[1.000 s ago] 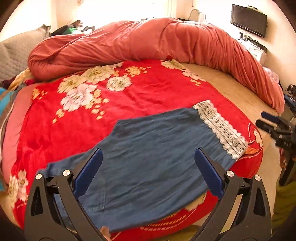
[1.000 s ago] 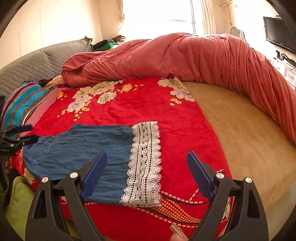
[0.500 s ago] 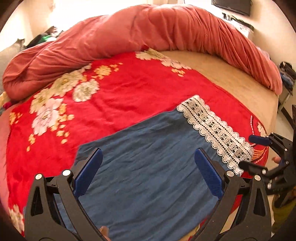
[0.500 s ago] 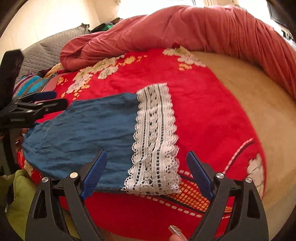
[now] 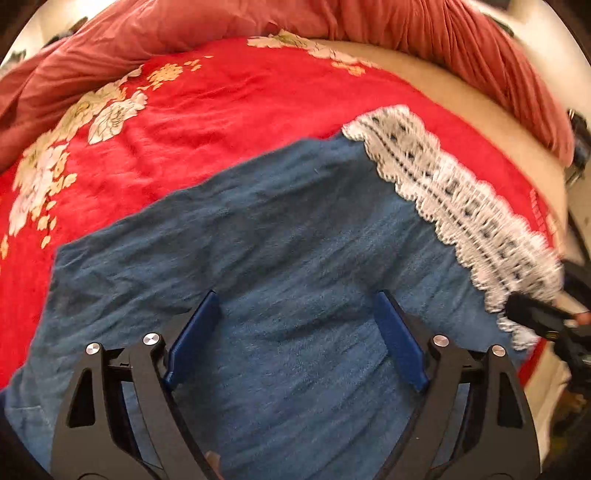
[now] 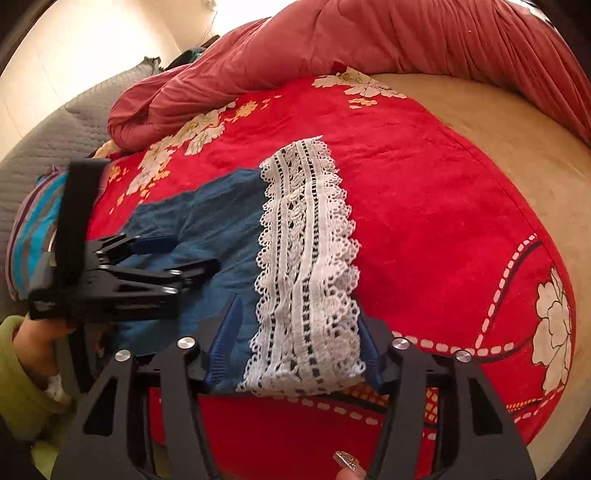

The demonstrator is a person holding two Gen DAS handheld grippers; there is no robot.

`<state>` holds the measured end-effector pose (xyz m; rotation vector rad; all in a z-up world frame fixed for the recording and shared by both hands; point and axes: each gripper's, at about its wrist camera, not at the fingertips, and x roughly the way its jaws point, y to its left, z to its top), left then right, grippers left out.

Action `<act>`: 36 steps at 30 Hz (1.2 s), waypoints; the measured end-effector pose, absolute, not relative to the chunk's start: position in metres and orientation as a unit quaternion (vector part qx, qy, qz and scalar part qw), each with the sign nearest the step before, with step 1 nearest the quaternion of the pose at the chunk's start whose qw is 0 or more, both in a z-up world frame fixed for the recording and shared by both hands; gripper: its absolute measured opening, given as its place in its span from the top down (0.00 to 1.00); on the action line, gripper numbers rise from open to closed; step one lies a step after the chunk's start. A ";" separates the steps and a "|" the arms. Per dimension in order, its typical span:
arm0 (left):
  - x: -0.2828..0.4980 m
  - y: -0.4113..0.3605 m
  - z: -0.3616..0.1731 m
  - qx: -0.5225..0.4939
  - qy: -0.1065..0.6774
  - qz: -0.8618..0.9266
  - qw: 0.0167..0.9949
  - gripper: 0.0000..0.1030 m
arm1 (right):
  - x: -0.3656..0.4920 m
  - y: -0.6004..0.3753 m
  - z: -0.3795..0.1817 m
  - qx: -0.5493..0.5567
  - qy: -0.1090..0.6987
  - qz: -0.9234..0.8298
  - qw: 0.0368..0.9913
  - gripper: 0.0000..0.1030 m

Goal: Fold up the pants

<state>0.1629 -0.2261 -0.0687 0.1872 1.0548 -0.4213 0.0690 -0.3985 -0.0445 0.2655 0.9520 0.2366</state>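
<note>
Right wrist view: the blue woven pants with a white lace hem band point(image 6: 207, 236) lie flat on the red floral blanket point(image 6: 424, 206), along the blanket's near edge, lace end point(image 6: 306, 266) toward your right. You hold the right gripper point(image 6: 299, 339) low over that lace band, one blue pad on the denim side of it and one on the blanket side. Its jaws have just been closing; the lace corner sits between them, but the pads do not yet look pressed on it. Straddling the near corner there reads as a set-up to pinch the hem end for the fold.

The left gripper point(image 6: 177, 254) shows from the side here, reaching in over the blue cloth toward the waist end, away from the lace.

Left wrist view: the left gripper point(image 5: 295, 332) hangs close over the middle of the blue fabric point(image 5: 295, 229), pointing steeply down. Its jaws have just been closing a little and stand wide apart, cloth below them, nothing pinched. The picture is motion-blurred, so contact with the fabric cannot be told.

The rolled dusty-red duvet point(image 5: 369, 22) lies along the blanket's far edge, well apart from the pants, leaving a flat area free for folding.
</note>
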 end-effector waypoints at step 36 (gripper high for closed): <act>0.110 0.017 -0.028 -0.165 0.431 -0.079 0.883 0.21 | 0.041 -0.152 0.004 -0.128 0.378 0.371 0.838 0.64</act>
